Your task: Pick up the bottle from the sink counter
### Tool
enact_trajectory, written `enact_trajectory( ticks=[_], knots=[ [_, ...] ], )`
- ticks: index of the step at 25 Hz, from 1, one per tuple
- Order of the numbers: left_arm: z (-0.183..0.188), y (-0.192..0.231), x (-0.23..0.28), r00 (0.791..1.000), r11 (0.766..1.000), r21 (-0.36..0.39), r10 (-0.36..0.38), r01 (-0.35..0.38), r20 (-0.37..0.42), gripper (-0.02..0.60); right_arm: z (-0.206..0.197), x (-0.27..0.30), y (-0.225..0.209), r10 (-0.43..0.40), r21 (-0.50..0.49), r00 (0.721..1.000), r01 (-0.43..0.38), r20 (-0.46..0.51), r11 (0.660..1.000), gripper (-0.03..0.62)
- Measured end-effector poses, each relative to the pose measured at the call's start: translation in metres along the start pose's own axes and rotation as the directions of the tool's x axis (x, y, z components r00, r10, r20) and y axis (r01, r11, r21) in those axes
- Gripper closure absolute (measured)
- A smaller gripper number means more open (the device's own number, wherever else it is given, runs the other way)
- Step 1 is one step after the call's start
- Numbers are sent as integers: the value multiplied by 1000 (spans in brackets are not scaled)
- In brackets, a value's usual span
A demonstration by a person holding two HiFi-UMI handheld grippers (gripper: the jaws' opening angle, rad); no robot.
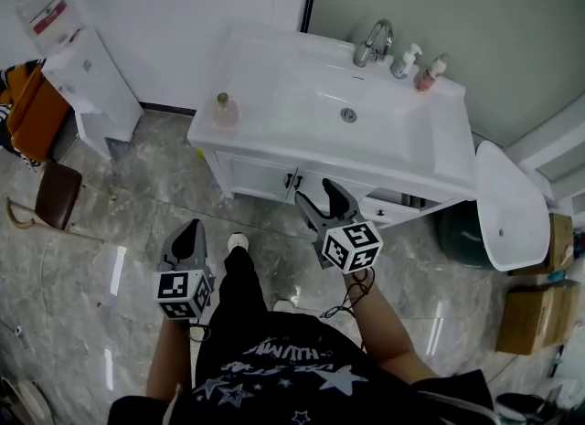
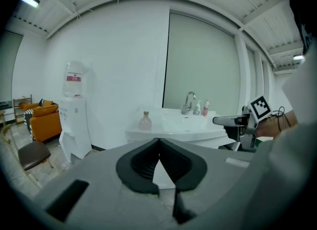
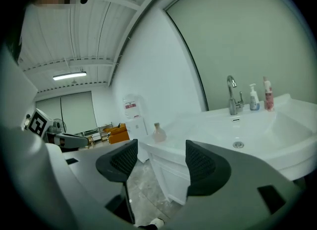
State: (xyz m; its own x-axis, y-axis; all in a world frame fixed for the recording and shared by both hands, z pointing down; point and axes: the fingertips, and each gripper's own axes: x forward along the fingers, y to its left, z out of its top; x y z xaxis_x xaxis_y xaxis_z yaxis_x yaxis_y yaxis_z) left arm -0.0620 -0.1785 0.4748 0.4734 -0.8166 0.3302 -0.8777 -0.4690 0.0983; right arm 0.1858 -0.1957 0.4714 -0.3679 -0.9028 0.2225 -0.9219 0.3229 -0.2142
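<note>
A small round pinkish bottle (image 1: 226, 111) stands on the near left corner of the white sink counter (image 1: 274, 131). It also shows in the left gripper view as the pinkish bottle (image 2: 145, 121) and in the right gripper view as the bottle (image 3: 158, 132). Both grippers hang over the floor in front of the cabinet, well short of the counter. My left gripper (image 1: 190, 233) (image 2: 159, 141) is shut and empty. My right gripper (image 1: 322, 200) (image 3: 158, 161) stands open with nothing between its fingers, closer to the cabinet front.
A faucet (image 1: 373, 43), a white pump bottle (image 1: 405, 61) and a pink bottle (image 1: 430, 73) stand at the counter's back. A water dispenser (image 1: 87, 85), an orange sofa (image 1: 27, 108) and a brown stool (image 1: 57, 193) are at the left. A white fixture (image 1: 507, 204) and boxes (image 1: 539, 309) are at the right.
</note>
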Motion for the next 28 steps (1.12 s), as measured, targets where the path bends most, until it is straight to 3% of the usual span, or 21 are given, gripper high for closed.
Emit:
enact_trajectory(
  ticks=[6,13,21,28],
  knots=[
    [39,70,84,999,1000,-11,-17,17,32,565,30,116,7,31,-71,999,-34,-38,997,284],
    [67,136,156,998,998,-19,-59,59,4,565,43,228,21,55,-99,993,-65,-105,993,284],
    [76,190,201,997,997,-49,-69,68,-21,565,33,315,35,80,-163,976,-115,-204,980,289],
    [73,219,223,997,995,-78,-65,62,-42,565,17,358,39,62,-214,961,-123,-270,969,316]
  ],
)
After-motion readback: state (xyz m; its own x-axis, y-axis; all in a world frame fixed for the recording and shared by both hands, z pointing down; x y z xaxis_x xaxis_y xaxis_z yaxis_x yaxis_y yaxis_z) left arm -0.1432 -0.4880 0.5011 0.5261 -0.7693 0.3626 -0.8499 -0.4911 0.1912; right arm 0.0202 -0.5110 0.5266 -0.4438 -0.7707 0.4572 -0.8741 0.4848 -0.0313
